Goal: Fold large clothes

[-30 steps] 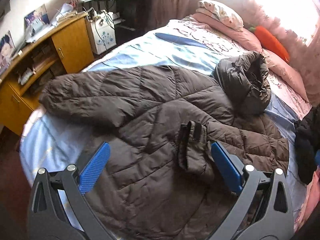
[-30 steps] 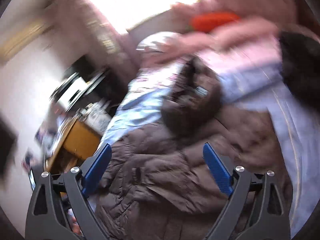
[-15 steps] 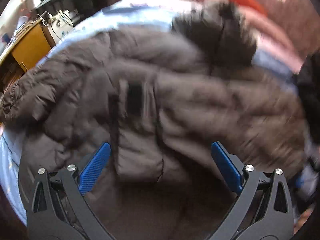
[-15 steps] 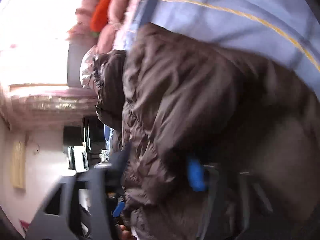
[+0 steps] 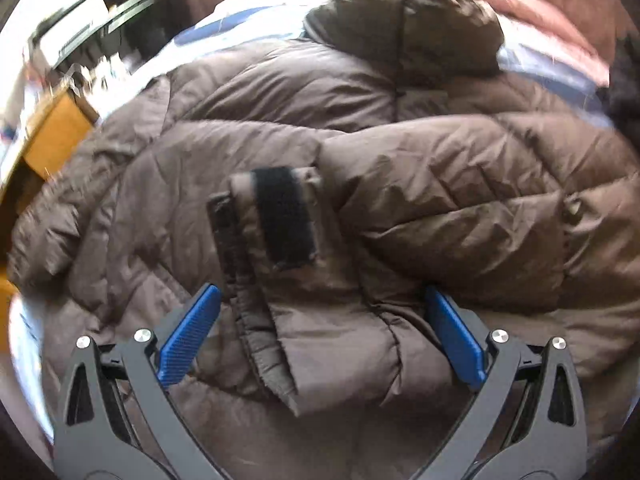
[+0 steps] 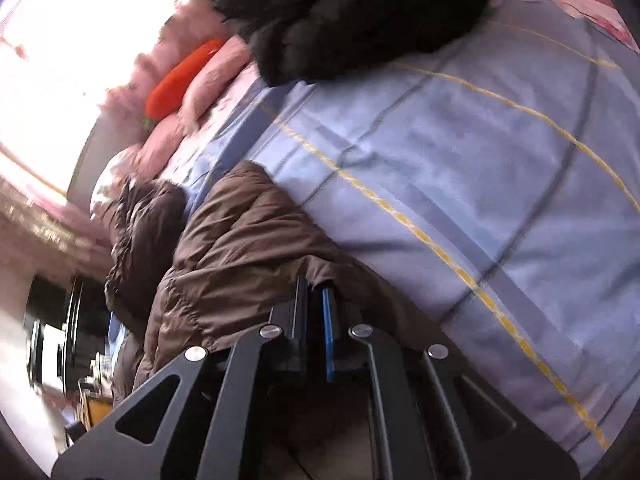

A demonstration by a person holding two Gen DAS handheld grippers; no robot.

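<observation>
A large brown puffer jacket (image 5: 280, 128) lies spread on the bed, its hood (image 5: 408, 20) at the far end. One sleeve is folded across the front, and its cuff (image 5: 280, 220) with a black velcro strip lies between my open left gripper's (image 5: 320, 336) blue pads (image 5: 188, 336). The left gripper hovers just above the cuff and holds nothing. In the right wrist view my right gripper (image 6: 316, 312) is shut on the edge of the jacket (image 6: 248, 240), near the bed's light blue sheet (image 6: 460, 160).
A black garment (image 6: 352, 12) lies on the sheet beyond the jacket. An orange carrot-shaped cushion (image 6: 180, 80) and pink pillows (image 6: 208, 80) sit at the head of the bed. A yellow wooden desk (image 5: 52, 136) stands to the left of the bed.
The left gripper has come down closer to the folded sleeve cuff. The right gripper has swung down to the jacket's edge and shut on it.
</observation>
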